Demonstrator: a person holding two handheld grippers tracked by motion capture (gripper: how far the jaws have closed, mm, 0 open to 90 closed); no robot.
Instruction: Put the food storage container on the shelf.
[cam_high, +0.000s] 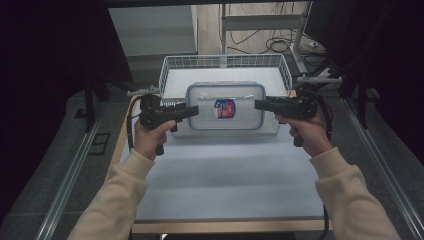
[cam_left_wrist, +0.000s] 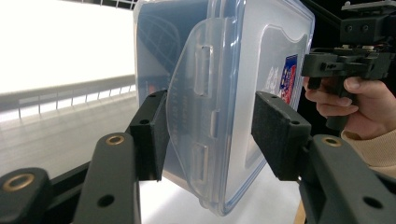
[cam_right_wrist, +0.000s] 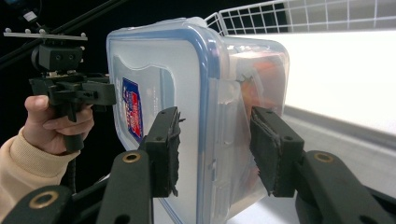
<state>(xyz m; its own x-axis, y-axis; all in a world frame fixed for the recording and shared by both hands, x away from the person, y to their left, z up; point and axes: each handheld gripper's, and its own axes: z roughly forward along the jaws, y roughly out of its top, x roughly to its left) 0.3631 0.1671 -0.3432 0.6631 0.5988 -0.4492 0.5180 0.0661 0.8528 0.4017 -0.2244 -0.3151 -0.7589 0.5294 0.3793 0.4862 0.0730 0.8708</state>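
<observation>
The clear plastic food box (cam_high: 226, 106) has a blue-edged lid, a red and blue sticker and something orange inside. It hangs between both jaws: left gripper (cam_high: 192, 111) and right gripper (cam_high: 258, 104) each squeeze one end, above the surface (cam_high: 225, 175).

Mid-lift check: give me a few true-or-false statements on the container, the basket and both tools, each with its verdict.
1. The clear container has a blue-rimmed lid. True.
2. The left tool and the right tool are at opposite ends of the container. True.
3. The wire basket is black. False: it is white.
4. The lid bears no label. False: a red and blue label sits on it.
5. The right tool's pads sit on either side of the container's end. True.
6. The lid is off. False: it is on the container.
</observation>
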